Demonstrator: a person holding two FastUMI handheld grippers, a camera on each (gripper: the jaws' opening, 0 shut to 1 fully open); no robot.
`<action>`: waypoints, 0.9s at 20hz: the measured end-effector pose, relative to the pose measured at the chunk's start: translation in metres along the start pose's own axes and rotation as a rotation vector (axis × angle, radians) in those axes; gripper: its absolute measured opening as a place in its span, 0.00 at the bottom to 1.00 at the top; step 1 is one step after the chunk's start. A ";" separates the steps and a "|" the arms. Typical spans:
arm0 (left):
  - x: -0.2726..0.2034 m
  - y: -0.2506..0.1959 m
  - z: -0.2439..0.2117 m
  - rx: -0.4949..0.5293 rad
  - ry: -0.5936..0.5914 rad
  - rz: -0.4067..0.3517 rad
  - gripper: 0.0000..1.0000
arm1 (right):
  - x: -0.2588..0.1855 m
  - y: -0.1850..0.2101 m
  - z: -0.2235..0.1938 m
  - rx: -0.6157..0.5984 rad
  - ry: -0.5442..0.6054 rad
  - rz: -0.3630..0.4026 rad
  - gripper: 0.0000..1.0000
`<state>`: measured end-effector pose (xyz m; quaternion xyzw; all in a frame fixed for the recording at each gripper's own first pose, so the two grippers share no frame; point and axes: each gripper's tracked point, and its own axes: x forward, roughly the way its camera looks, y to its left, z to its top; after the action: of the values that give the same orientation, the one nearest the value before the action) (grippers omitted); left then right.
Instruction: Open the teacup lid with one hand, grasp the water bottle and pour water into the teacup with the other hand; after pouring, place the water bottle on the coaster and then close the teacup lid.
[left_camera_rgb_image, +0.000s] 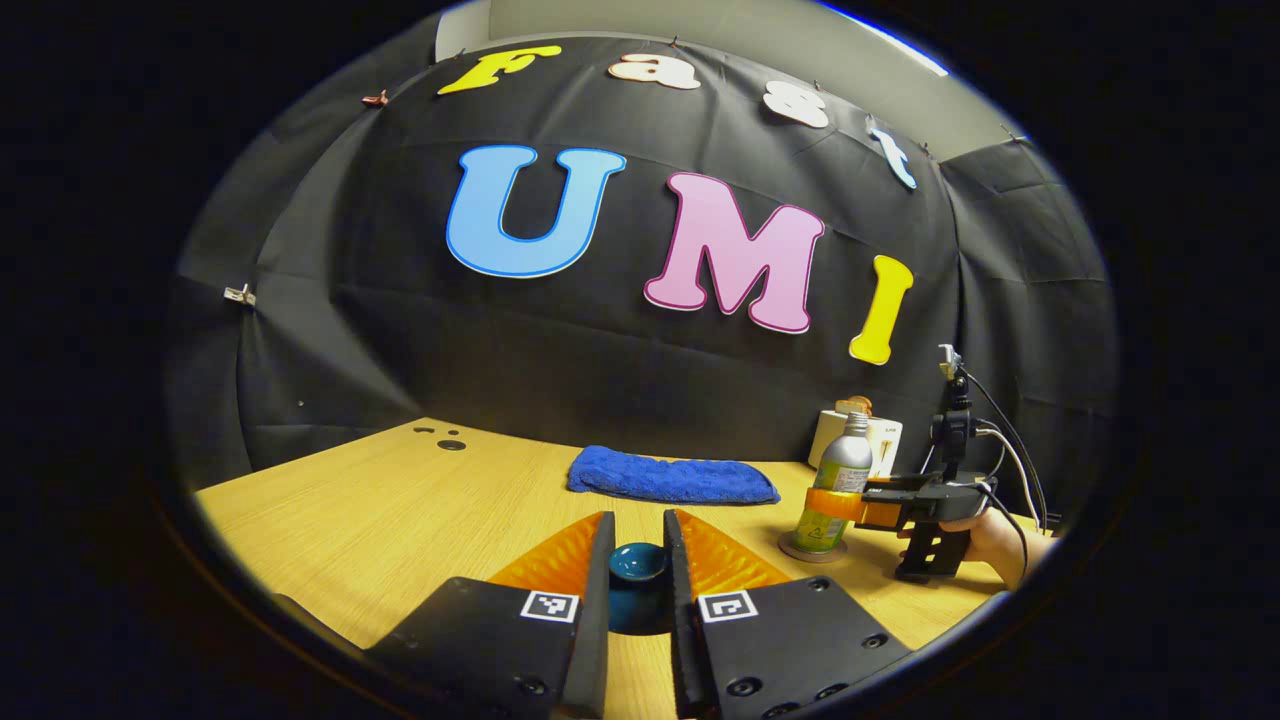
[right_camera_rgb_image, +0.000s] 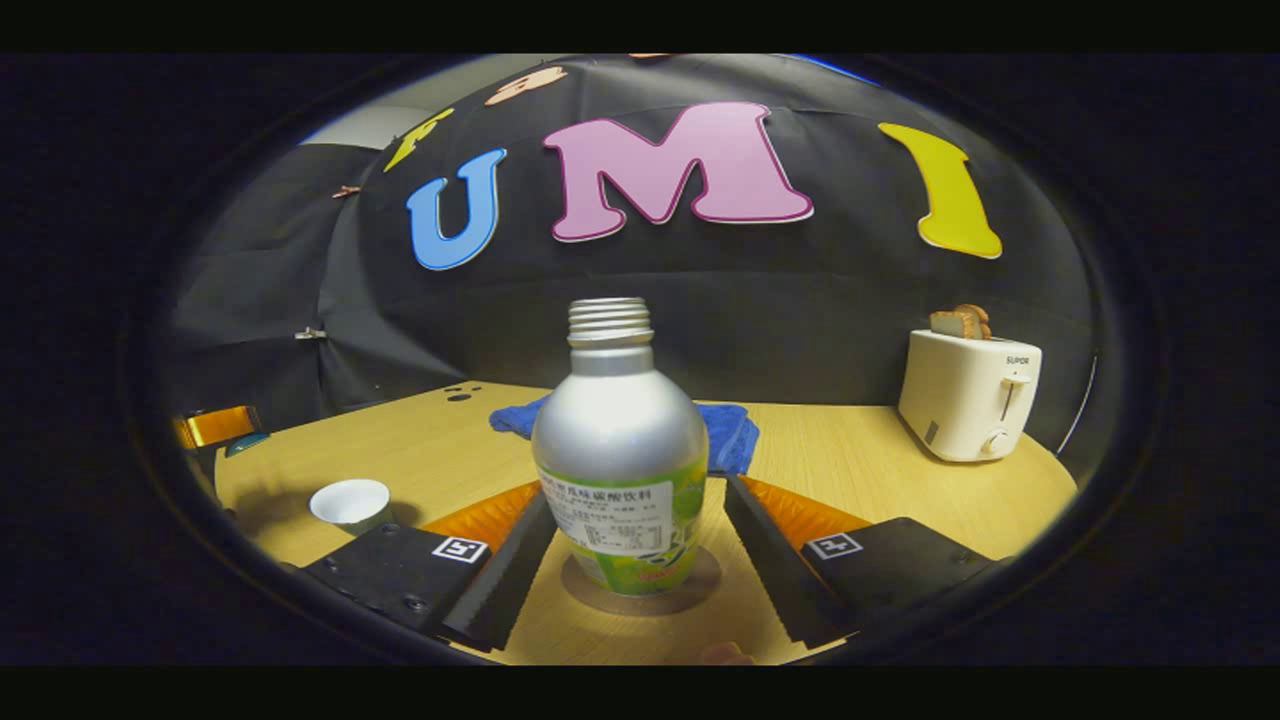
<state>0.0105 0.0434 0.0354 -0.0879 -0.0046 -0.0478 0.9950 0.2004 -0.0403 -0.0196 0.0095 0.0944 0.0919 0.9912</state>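
In the left gripper view the left tongs (left_camera_rgb_image: 640, 560) sit low centre, level, their fingers closed on the dark teal teacup lid (left_camera_rgb_image: 639, 562). At right, a hand (left_camera_rgb_image: 990, 540) holds the right tongs (right_camera_rgb_image: 640, 545), fingers parted either side of the upright water bottle (right_camera_rgb_image: 620, 450) on its coaster (right_camera_rgb_image: 700, 585). The open teacup (right_camera_rgb_image: 350, 503) stands lower left on the wooden surface (right_camera_rgb_image: 850, 450); blue towel (left_camera_rgb_image: 670, 477) and toaster (right_camera_rgb_image: 968, 395) sit behind.

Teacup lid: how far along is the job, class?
Done: teacup lid is off, gripped by the left tool; the teacup stands open. In hand: right tool straddles the water bottle on its coaster, open. Pouring cannot be judged; closing the lid remains.
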 end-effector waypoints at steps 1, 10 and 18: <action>0.000 -0.001 0.000 -0.003 0.001 -0.002 0.29 | -0.006 0.000 -0.002 -0.003 0.003 -0.001 0.99; -0.002 -0.018 0.004 0.010 -0.009 -0.019 0.29 | -0.070 0.003 0.005 0.043 -0.032 0.001 0.99; 0.020 -0.028 0.001 0.050 0.008 -0.042 0.29 | -0.141 -0.020 0.056 -0.015 -0.154 -0.098 0.99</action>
<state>0.0278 0.0140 0.0414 -0.0629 -0.0034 -0.0688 0.9956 0.0787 -0.0858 0.0603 0.0044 0.0173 0.0428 0.9989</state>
